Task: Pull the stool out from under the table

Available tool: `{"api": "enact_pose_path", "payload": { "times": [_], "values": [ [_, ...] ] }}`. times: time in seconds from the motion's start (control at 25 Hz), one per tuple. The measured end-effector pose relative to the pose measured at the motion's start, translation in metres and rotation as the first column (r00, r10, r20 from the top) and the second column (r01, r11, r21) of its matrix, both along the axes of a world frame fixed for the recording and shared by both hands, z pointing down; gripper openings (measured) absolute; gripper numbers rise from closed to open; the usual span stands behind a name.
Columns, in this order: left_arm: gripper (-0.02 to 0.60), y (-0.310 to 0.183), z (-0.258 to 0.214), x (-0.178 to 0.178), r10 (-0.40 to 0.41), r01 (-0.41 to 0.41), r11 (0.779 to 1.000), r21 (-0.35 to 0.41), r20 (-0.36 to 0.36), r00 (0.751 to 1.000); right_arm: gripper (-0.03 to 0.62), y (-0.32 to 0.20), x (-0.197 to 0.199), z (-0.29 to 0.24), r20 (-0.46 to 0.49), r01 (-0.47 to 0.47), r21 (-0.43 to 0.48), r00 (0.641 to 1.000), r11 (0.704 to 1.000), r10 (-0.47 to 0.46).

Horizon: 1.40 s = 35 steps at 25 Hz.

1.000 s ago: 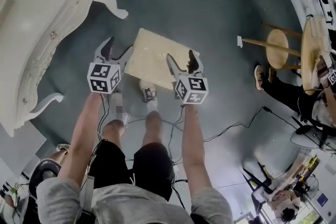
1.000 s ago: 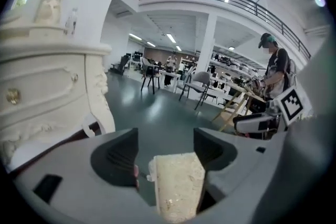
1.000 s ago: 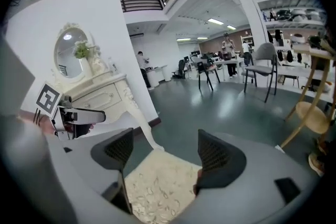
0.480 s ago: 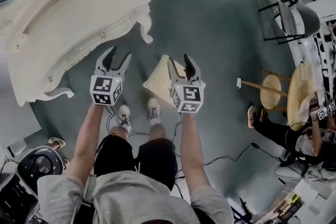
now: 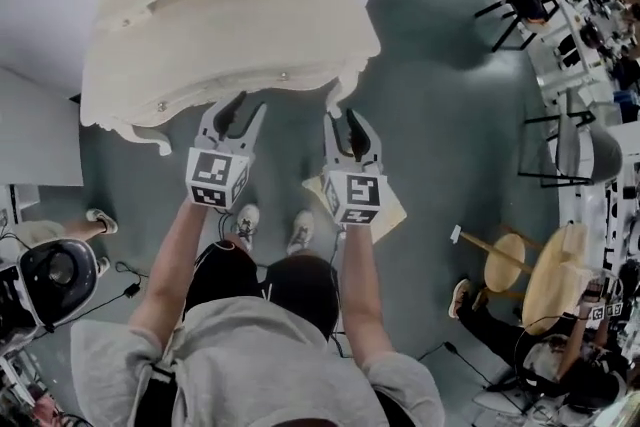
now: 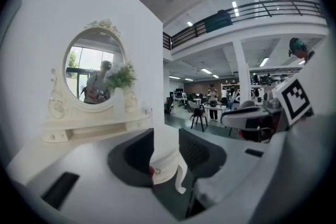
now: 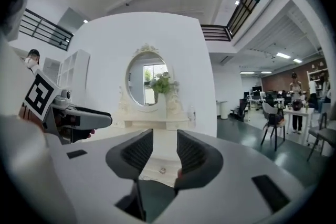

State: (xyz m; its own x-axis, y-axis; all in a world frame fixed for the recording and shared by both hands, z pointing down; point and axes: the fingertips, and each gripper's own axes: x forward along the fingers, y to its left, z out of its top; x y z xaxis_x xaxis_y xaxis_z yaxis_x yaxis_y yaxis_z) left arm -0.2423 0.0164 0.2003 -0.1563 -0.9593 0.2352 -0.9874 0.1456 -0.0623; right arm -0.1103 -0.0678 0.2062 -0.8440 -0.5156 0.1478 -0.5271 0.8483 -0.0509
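The stool [image 5: 392, 212], with a cream square top, stands on the grey floor out from under the white dressing table [image 5: 230, 25], by my feet and half hidden by my right gripper's marker cube. Both grippers are held up in front of the table edge, apart from the stool. My left gripper [image 5: 240, 110] and right gripper [image 5: 343, 122] have just been closing their jaws; a gap remains and nothing is between them. In the left gripper view the jaws [image 6: 165, 149] frame the table's corner; in the right gripper view the jaws [image 7: 164, 147] point at the oval mirror [image 7: 148, 81].
A round wooden stool [image 5: 505, 265] and round wooden table [image 5: 555, 280] stand at the right, with a seated person [image 5: 500, 315] beside them. Black chairs [image 5: 530, 5] are further back. Cables trail on the floor behind me. A dark device [image 5: 55, 270] sits at the left.
Both grippers have lifted away from the stool's top toward the dressing table, and their jaws have narrowed. The view has swung so that the table fills the top.
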Motion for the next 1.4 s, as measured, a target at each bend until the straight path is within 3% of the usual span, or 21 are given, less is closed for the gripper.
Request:
{"api": "enact_pose_path", "payload": {
  "times": [0.32,0.52,0.84,1.4],
  "values": [
    [0.106,0.084,-0.047,-0.047,-0.201,0.203,0.978,0.043,-0.044,0.979,0.088,0.061,-0.067,-0.065,0.025,0.188,0.042,0.982,0.981,-0.189],
    [0.074,0.115,-0.065,-0.064,-0.278,0.28,0.959,0.049,-0.039,0.96,0.066,0.088,-0.091,-0.087,0.015,0.263,0.066,0.964,0.963,-0.264],
    [0.029,0.144,-0.07,-0.079,-0.347,0.349,0.936,0.038,-0.043,0.937,0.052,0.107,-0.11,-0.095,0.017,0.318,0.059,0.948,0.946,-0.319],
    [0.025,0.154,-0.074,-0.089,-0.36,0.362,0.932,0.035,-0.037,0.932,0.037,0.115,-0.12,-0.094,0.02,0.314,0.037,0.949,0.949,-0.315]
  ]
}}
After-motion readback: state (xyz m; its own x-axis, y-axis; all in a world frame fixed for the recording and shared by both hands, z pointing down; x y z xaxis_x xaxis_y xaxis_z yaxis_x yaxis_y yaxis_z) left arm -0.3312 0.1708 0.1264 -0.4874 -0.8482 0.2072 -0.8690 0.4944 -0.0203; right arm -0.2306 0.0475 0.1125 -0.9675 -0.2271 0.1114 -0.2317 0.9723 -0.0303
